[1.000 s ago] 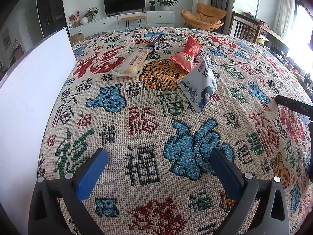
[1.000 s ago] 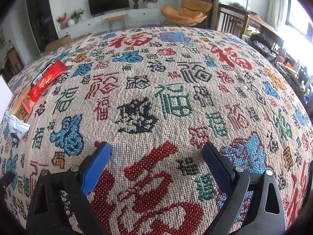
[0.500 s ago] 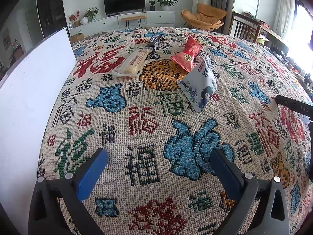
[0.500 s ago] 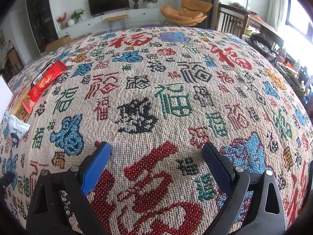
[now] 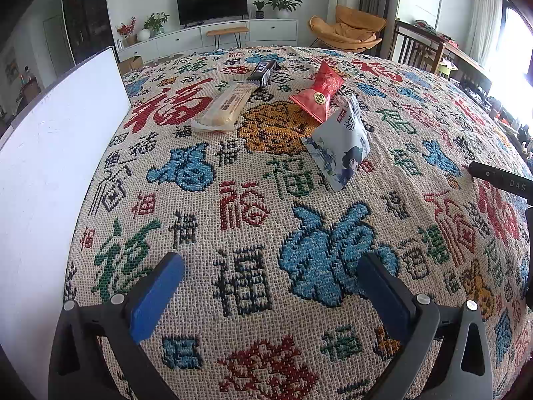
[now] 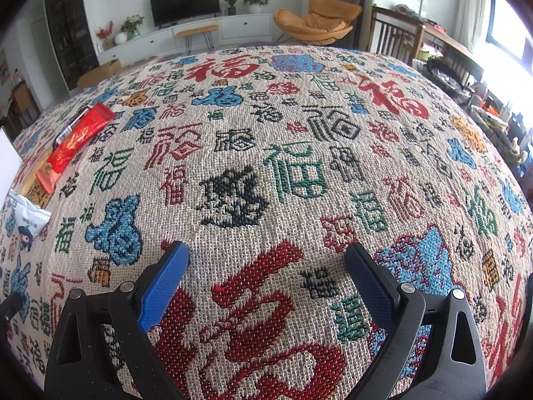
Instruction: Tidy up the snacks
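Four snacks lie on a patterned woven cloth point(image 5: 253, 220). In the left wrist view a white-and-blue cartoon packet point(image 5: 343, 148) stands nearest, with a red packet point(image 5: 318, 95) behind it, a long beige biscuit pack point(image 5: 226, 106) to their left and a dark bar point(image 5: 263, 71) farthest back. My left gripper point(image 5: 269, 293) is open, low over the cloth and well short of the snacks. My right gripper point(image 6: 266, 283) is open over bare cloth; the red packet point(image 6: 75, 141) and the white packet point(image 6: 25, 223) sit far to its left.
A tall white board point(image 5: 50, 173) stands along the cloth's left side. Part of the other gripper point(image 5: 499, 181) shows at the right edge of the left wrist view. Beyond the table are a TV cabinet point(image 5: 213, 35), an orange chair point(image 5: 349, 30) and wooden chairs point(image 5: 419, 50).
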Motion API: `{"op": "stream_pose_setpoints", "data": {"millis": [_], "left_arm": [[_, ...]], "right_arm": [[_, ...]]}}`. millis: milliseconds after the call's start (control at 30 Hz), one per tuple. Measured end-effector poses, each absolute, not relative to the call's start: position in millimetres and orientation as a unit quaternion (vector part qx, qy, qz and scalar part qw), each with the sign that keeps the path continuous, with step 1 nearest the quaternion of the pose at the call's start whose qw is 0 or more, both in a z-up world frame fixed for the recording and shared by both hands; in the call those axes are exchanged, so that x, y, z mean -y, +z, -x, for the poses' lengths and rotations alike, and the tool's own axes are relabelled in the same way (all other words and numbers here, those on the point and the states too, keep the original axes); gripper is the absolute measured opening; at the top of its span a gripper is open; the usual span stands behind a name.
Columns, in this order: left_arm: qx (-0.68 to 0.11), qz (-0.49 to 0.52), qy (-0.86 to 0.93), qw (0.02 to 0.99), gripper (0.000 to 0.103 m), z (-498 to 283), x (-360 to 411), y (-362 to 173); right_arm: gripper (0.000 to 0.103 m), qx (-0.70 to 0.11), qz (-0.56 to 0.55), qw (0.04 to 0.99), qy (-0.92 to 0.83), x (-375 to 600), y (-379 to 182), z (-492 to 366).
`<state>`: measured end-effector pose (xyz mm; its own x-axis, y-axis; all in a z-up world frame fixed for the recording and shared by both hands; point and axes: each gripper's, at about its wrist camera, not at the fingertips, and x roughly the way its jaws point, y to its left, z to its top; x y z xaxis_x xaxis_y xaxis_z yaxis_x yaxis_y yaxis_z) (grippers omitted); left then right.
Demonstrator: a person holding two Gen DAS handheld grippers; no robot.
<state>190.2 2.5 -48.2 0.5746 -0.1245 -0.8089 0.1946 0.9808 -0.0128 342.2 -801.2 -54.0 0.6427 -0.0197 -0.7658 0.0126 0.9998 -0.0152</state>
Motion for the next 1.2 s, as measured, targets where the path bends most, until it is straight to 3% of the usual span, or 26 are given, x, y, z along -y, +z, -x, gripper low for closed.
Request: {"op": "stream_pose_setpoints", "data": {"millis": [900, 1000, 1200], "left_arm": [[-0.456, -0.035, -0.100, 0.884, 0.103, -188.5, -3.9, -46.8], [-0.478, -0.014, -0.135, 0.868, 0.103, -203.2, -9.8, -34.9], [-0.447, 0.027, -0.089, 0.889, 0.103, -286.4, -30.5, 7.6]], "right_arm": [[0.097, -0.423, 0.004, 0.906, -0.009, 801.3, -53.8, -342.2], [0.097, -0.423, 0.004, 0.906, -0.009, 801.3, -53.9, -342.2], [0.097, -0.423, 0.004, 0.906, -0.009, 801.4, -53.8, -342.2]]}}
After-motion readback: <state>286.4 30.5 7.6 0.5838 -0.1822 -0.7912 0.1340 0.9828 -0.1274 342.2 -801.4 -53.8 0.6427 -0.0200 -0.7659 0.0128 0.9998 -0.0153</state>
